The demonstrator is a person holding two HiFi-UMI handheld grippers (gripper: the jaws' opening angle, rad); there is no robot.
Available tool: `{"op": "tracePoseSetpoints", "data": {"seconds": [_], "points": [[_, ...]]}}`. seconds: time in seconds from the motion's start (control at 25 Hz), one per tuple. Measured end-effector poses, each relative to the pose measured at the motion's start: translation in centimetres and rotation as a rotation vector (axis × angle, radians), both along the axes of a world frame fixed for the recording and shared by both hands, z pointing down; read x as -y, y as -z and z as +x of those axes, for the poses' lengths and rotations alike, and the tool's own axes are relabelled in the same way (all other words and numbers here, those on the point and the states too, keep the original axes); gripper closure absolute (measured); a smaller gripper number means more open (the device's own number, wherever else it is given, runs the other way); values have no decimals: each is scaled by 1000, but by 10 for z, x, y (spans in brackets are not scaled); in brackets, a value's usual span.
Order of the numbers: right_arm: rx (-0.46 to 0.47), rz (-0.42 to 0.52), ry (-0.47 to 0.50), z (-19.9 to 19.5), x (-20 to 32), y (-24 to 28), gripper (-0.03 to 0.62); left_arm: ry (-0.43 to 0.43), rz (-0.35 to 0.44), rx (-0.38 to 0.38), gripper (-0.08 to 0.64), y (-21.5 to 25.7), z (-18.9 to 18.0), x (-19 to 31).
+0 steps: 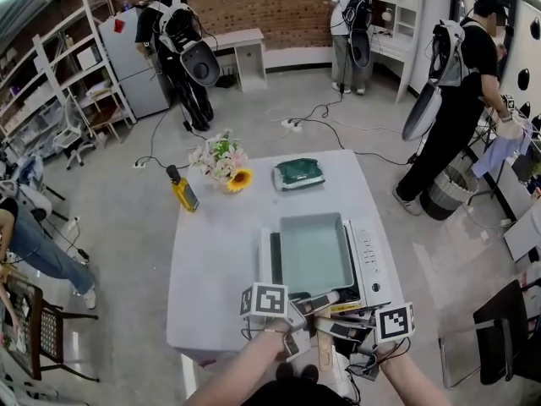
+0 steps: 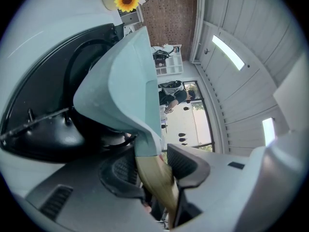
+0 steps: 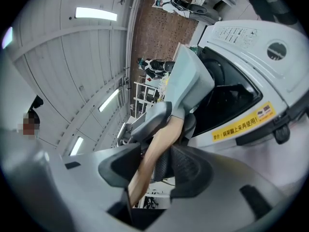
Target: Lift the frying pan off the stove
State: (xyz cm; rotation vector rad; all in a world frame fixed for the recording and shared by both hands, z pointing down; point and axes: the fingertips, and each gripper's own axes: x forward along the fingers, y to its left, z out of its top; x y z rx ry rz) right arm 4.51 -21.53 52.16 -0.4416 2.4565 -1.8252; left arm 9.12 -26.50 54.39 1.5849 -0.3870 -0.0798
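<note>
A square pale-teal frying pan (image 1: 314, 252) sits on a white portable stove (image 1: 372, 260) on the white table (image 1: 211, 260). Its light wooden handle (image 1: 324, 345) points toward me. My left gripper (image 1: 314, 304) is shut on that handle close to the pan; in the left gripper view the handle (image 2: 154, 178) runs between both pads, with the pan (image 2: 125, 81) above the black burner (image 2: 43, 129). My right gripper (image 1: 342, 328) grips the same handle (image 3: 157, 153) further back, pads against it. The right gripper view also shows the pan (image 3: 190, 79) and the stove (image 3: 251, 47).
An oil bottle (image 1: 183, 189), a vase of flowers with a sunflower (image 1: 224, 163) and a green packet (image 1: 297, 173) stand on the table's far half. Three people stand about the room behind. A chair (image 1: 499, 328) is at the right.
</note>
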Motion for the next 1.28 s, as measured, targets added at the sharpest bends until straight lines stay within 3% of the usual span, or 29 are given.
{"op": "tracePoseSetpoints", "data": {"seconds": [0.52,0.8,1.0,1.28], "points": [[15,36,-18,1,0,6,403,31,27,24,399,3,0,0],[8,70,-27,1,-6,15,403,22,117,39,399,19,1,-3],[-49,131,-28,4,-7,26,403,31,183,22,399,41,0,-3],[-28,217,-36,0,-12,57,405,59,260,4,399,74,-5,-6]]}}
